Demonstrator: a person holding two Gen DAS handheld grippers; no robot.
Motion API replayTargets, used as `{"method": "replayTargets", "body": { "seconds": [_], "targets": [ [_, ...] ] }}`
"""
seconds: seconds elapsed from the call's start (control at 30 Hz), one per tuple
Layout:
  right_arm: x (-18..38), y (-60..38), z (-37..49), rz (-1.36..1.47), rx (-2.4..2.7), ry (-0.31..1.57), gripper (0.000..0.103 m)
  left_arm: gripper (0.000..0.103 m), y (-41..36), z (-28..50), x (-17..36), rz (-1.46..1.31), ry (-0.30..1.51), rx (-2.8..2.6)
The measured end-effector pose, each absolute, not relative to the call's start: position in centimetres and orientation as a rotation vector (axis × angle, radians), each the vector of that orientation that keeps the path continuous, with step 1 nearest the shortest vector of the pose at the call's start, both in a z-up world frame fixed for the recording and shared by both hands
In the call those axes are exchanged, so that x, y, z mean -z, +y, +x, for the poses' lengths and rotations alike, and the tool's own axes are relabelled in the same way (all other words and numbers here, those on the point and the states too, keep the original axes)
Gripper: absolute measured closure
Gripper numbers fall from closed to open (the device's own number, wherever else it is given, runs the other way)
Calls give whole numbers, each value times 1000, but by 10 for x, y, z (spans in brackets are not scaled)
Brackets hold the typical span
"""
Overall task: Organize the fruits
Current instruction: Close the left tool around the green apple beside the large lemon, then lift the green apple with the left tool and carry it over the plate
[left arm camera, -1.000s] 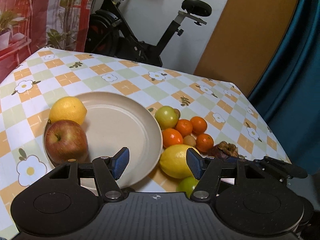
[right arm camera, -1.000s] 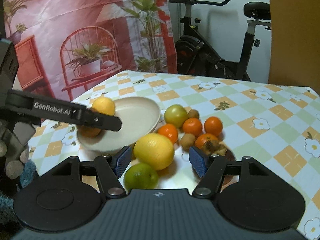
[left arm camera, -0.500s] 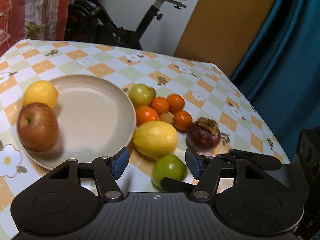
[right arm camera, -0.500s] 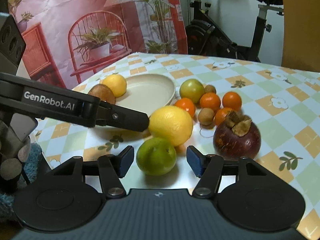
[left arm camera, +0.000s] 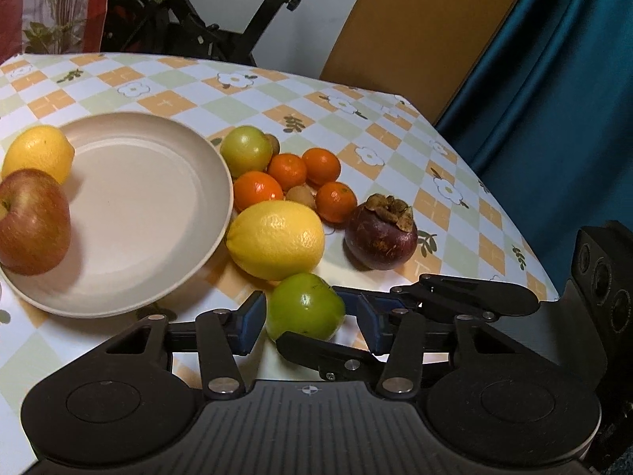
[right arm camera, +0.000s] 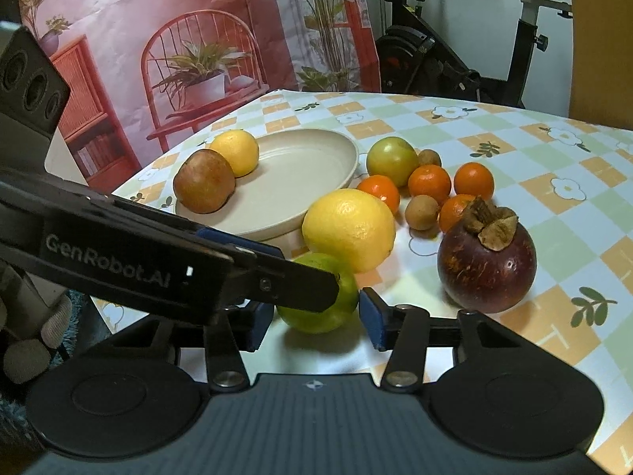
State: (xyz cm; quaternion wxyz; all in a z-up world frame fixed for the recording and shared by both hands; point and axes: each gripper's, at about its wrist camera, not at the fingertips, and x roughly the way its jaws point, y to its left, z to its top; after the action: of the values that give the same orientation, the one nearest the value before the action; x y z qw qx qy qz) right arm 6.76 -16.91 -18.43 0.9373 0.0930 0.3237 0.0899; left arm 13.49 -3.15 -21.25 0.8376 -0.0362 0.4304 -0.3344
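Apple (left arm camera: 33,221) on plate (left arm camera: 158,182), lemon (left arm camera: 277,239) right of plate, mangosteen (left arm camera: 381,233) right of lemon, tangerines (left arm camera: 287,172) behind lemon

Surface: table (left arm camera: 395,126), checked floral cloth.
Plate (left arm camera: 158,293): left.
Right of plate: big lemon (left arm camera: 277,239), green fruit (left arm camera: 304,304) nearest, mangosteen (left arm camera: 379,237).
Far cluster: 4 tangerines (left arm camera: 287,170), greenish fruit (left arm camera: 246,151).

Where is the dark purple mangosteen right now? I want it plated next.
The dark purple mangosteen sits on the checked tablecloth, at the right in both wrist views, just right of the big yellow lemon and beside the small oranges.
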Motion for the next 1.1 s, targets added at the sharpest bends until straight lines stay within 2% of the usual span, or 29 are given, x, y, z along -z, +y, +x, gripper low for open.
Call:
{"method": "replayTargets", "body": {
  "seconds": [0.5,1.1],
  "targets": [
    [187,-167,71,198,-186,676,53,53,-31,141,220,-97,931,706],
    [147,-164,76,176,-178,603,53,53,-16,135,175,-116,785,712]
  ]
}}
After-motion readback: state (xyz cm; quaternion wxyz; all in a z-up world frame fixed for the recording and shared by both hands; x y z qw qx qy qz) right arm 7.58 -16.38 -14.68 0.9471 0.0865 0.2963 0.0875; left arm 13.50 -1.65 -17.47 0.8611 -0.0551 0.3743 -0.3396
